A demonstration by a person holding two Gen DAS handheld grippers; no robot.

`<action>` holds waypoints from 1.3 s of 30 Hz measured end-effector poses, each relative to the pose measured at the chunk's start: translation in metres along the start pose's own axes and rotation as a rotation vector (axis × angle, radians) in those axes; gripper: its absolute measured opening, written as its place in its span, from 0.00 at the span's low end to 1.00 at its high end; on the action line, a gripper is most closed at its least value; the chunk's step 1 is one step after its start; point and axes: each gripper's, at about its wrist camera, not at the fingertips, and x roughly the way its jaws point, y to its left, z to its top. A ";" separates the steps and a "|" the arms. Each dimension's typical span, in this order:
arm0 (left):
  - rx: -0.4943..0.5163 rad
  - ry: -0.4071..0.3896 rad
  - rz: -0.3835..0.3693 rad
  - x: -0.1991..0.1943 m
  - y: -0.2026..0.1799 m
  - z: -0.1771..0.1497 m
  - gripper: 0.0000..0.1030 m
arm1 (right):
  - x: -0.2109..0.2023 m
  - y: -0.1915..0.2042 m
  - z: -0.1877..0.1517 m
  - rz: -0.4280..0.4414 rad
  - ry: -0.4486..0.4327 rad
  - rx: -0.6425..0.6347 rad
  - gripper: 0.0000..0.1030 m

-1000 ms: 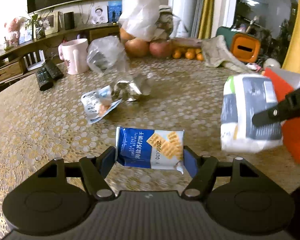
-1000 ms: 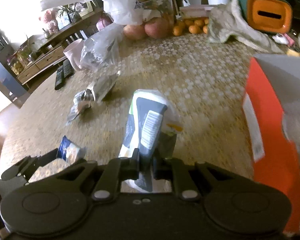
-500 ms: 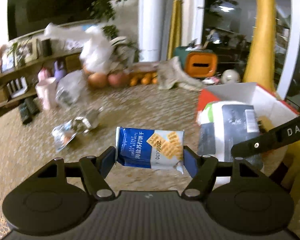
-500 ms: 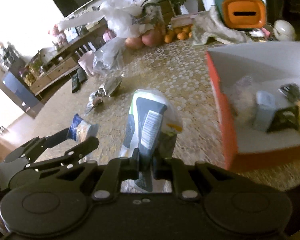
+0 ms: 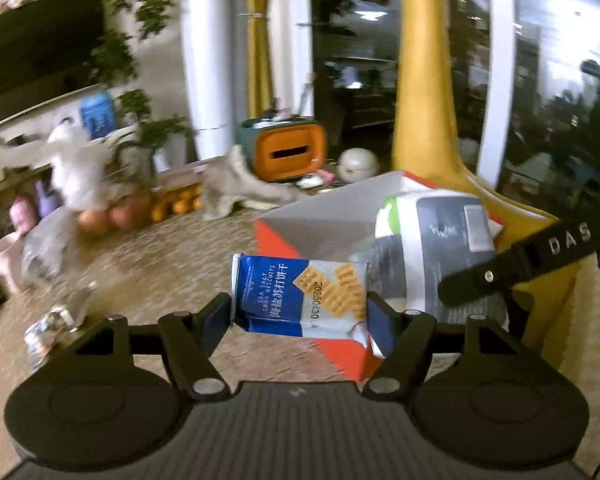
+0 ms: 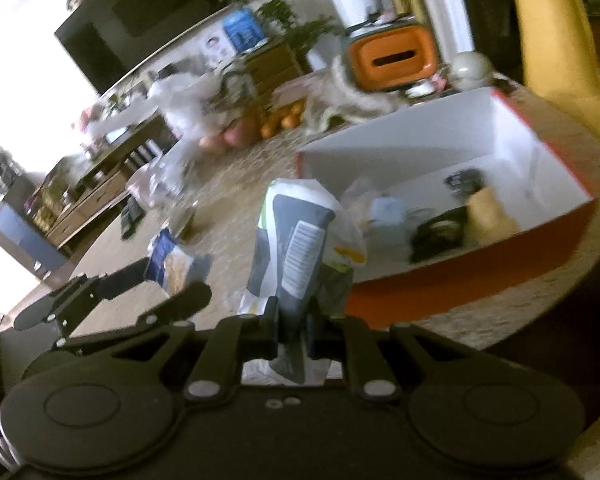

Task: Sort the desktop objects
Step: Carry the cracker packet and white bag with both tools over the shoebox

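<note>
- The left gripper (image 5: pixel 300 312) is clamped on a blue biscuit packet (image 5: pixel 300 294), one pad on each short end, so the packet hangs crosswise between the fingers, lifted clear of the table (image 5: pixel 148 264).
- The right gripper (image 6: pixel 294 324) is pinched tight on the lower edge of a white and grey pouch (image 6: pixel 300 240), which stands up ahead of its fingers, barcode side toward the camera.
- Just beyond both grippers sits an orange box (image 6: pixel 480 268) with white inner walls, open at the top; from the right wrist it lies ahead and to the right of the pouch.
- Inside the box lie several small items, too blurred to name.
- From the left wrist, the pouch and one black finger (image 5: pixel 512 268) of the right gripper show to the right of the biscuit packet, in front of the box.
- To the left of the left gripper, crumpled wrappers (image 5: pixel 50 324) lie on the table.
- Far ahead, fruit (image 5: pixel 132 212) sits at the table's far edge.
</note>
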 end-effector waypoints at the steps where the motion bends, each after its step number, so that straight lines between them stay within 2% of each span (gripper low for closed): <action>1: 0.012 0.000 -0.009 0.003 -0.006 0.002 0.69 | -0.004 -0.006 0.002 -0.010 -0.013 0.007 0.10; 9: 0.111 -0.018 -0.083 0.029 -0.052 0.028 0.68 | -0.025 -0.053 0.022 -0.102 -0.097 0.040 0.11; 17: 0.177 0.012 -0.127 0.077 -0.074 0.050 0.69 | -0.009 -0.088 0.050 -0.178 -0.132 0.076 0.11; 24: 0.198 0.063 -0.135 0.127 -0.081 0.068 0.69 | 0.023 -0.109 0.066 -0.207 -0.099 0.089 0.11; 30: 0.189 0.139 -0.127 0.169 -0.075 0.076 0.69 | 0.049 -0.122 0.067 -0.212 -0.048 0.114 0.11; 39: 0.171 0.224 -0.114 0.217 -0.064 0.074 0.69 | 0.070 -0.128 0.069 -0.213 -0.015 0.117 0.11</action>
